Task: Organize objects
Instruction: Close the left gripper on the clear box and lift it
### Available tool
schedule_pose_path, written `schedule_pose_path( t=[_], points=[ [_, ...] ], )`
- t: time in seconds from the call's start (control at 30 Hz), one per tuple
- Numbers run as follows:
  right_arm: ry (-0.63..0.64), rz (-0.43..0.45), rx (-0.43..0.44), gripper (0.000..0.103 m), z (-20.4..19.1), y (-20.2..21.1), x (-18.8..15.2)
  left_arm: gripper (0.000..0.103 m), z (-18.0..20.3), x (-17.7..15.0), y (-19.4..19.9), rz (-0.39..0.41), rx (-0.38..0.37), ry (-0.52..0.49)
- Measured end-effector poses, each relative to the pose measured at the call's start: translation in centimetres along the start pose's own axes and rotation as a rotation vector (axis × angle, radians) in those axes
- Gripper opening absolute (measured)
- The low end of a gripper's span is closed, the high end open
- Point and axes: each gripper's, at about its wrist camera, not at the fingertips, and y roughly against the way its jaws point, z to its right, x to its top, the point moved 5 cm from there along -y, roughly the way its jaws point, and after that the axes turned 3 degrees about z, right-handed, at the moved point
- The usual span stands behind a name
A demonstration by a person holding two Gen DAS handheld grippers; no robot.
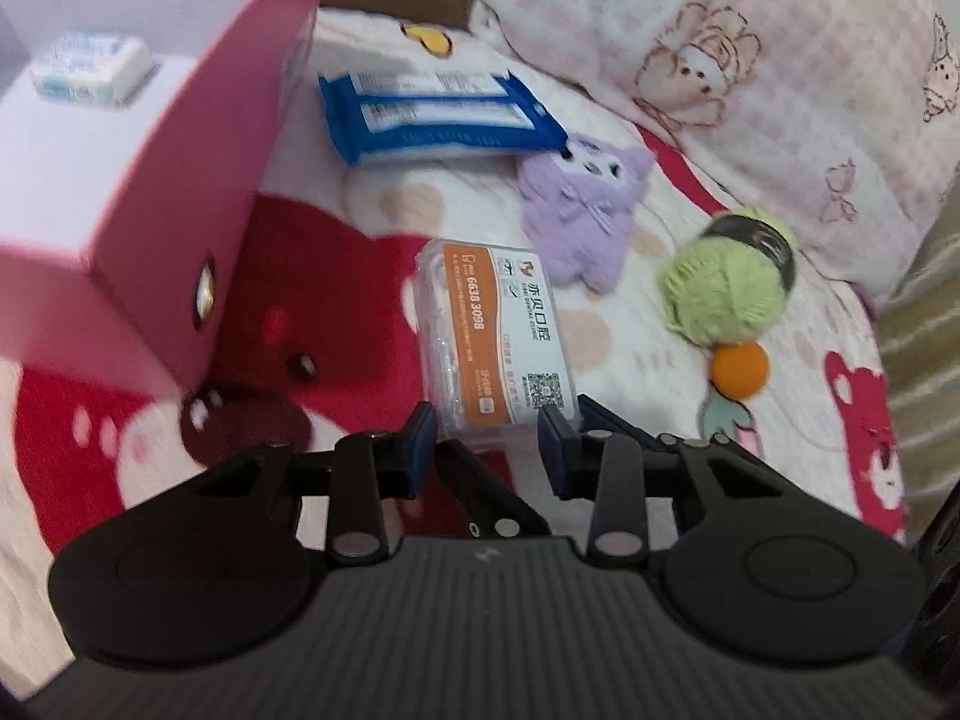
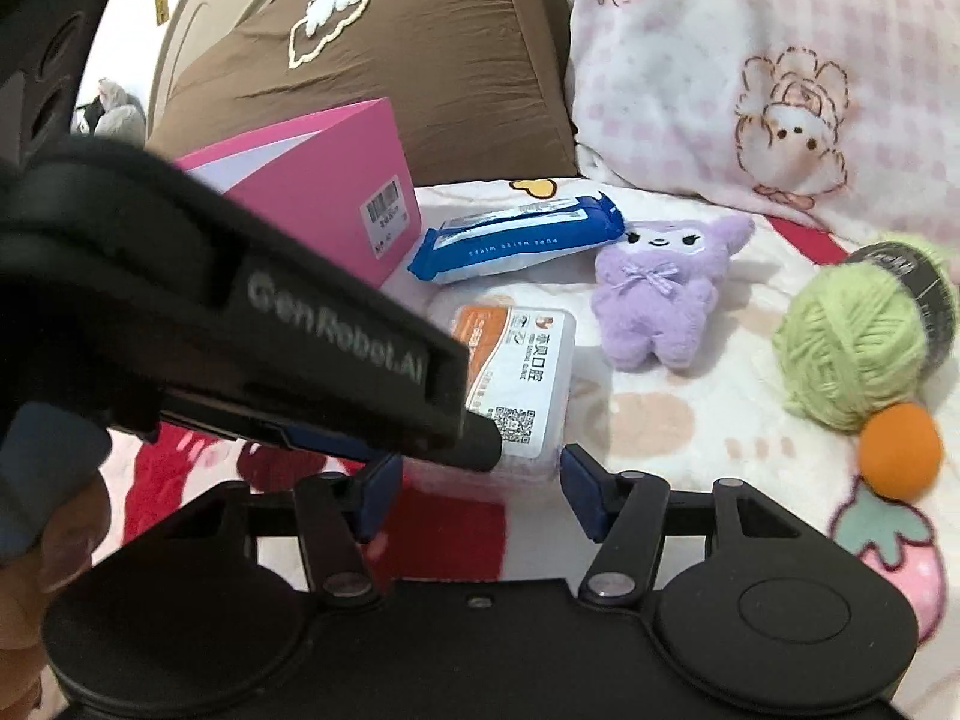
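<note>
Tongs first: my left tongs sit at the lower centre of the left wrist view with the near end of the clear plastic box between their blue pads, which look to be pressing its two sides, so I read it as gripped. My right tongs stand wider, at the lower centre of the right wrist view; the same box lies just ahead of them, and I see a gap on either side, so they hold nothing. Their last narrowing has all but stopped. That box, with its orange-and-white label and a square code at the near corner, lies on the bed's blanket, white with red bear figures, in the middle of both frames. Across the left of the right wrist view runs the black body of the other tool, hiding part of the box. Just beyond the box, toward the upper centre, lies a blue wipes pack, and to its right a purple plush toy. Further right sit a green yarn ball and, touching it below, an orange ball. At the upper left stands an open pink box with a small white packet inside. A pink-and-white pillow fills the upper right, and a brown cushion shows at the upper centre of the right wrist view.
</note>
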Motion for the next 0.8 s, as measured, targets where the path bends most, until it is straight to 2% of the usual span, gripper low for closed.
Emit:
schedule_pose_path(
  t=[0.13,0.27,0.5,0.67,0.73,0.8],
  points=[
    [0.041,-0.030,-0.017,0.065,-0.2,0.9,-0.5,0.034,-0.4,0.0,-0.2,-0.047,-0.029,0.040],
    [0.015,-0.040,-0.008,0.070,0.1,1.3,-0.9,0.034,-0.2,0.9,-0.3,-0.002,0.036,-0.008],
    [-0.105,-0.047,0.048,0.071,1.1,1.1,-0.8,0.037,-0.8,1.8,-1.3,0.031,-0.008,0.018],
    [-0.092,-0.049,0.041,0.072,0.6,0.4,-1.0,0.039,-0.8,1.7,-2.0,0.012,-0.039,0.036],
    [-0.111,-0.083,0.036,0.071,0.9,-0.9,-1.6,0.039,-0.5,1.6,-2.1,0.013,-0.035,0.018],
    [-0.128,-0.066,0.032,0.071,1.1,-1.2,-1.9,0.039,-0.1,1.4,-2.0,0.026,-0.025,-0.019]
  ],
)
